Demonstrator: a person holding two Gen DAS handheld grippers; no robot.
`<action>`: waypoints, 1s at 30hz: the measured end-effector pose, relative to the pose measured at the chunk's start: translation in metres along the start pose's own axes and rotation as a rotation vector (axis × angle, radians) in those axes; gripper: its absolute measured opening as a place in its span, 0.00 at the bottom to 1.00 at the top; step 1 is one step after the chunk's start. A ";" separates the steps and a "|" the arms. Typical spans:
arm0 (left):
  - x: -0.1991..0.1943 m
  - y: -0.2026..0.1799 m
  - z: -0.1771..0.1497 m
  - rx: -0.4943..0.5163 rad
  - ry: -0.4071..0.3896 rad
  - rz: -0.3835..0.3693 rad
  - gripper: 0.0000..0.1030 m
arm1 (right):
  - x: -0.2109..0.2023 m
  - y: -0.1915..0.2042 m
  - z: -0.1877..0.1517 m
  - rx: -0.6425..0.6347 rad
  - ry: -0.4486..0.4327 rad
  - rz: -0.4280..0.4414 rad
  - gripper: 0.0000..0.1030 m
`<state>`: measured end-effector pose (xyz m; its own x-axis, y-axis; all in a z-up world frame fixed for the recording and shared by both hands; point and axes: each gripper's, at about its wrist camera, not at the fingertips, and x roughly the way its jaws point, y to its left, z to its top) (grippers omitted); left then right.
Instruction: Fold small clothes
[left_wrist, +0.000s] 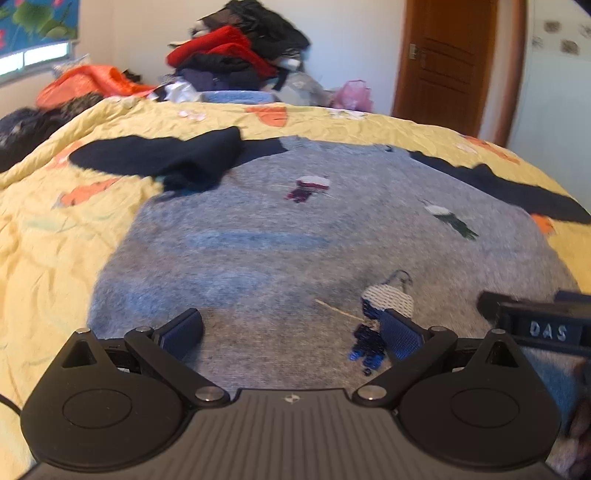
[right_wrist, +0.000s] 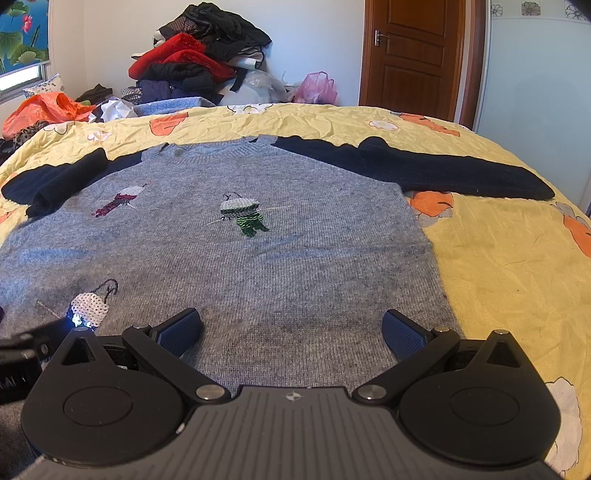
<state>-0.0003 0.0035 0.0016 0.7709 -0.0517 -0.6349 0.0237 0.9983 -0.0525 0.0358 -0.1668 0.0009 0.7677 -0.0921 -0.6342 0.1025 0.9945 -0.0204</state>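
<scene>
Grey sweater (right_wrist: 236, 266) spread flat on the yellow floral bedspread (right_wrist: 517, 266).

Left gripper (left_wrist: 291, 332) and right gripper (right_wrist: 291, 332) hover over its hem at 6 o'clock, jaws spread, pinching nothing. One navy sleeve (right_wrist: 424, 170) stretches toward 2 o'clock; a clothes pile (right_wrist: 199, 55) sits at 11.

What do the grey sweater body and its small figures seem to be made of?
Grey sweater body with dark navy sleeves: apparently a soft matte wool-like knit; fine ribs and a fuzzy surface show. Small green and white figure: seemingly glossy sequins, since tiny overlapping discs glint. Exact fibre cannot be told.
</scene>
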 end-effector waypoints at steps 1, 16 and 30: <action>0.000 0.001 0.001 -0.013 0.002 0.003 1.00 | 0.000 0.000 0.000 0.000 0.000 0.000 1.00; 0.000 0.002 0.002 0.033 0.029 0.001 1.00 | -0.001 0.000 -0.001 0.000 -0.001 0.000 1.00; 0.000 0.001 0.001 0.026 0.025 0.040 1.00 | -0.001 0.000 0.000 0.000 -0.001 0.000 1.00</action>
<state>0.0006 0.0041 0.0028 0.7555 -0.0119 -0.6551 0.0101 0.9999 -0.0065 0.0348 -0.1672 0.0012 0.7686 -0.0918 -0.6332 0.1021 0.9946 -0.0202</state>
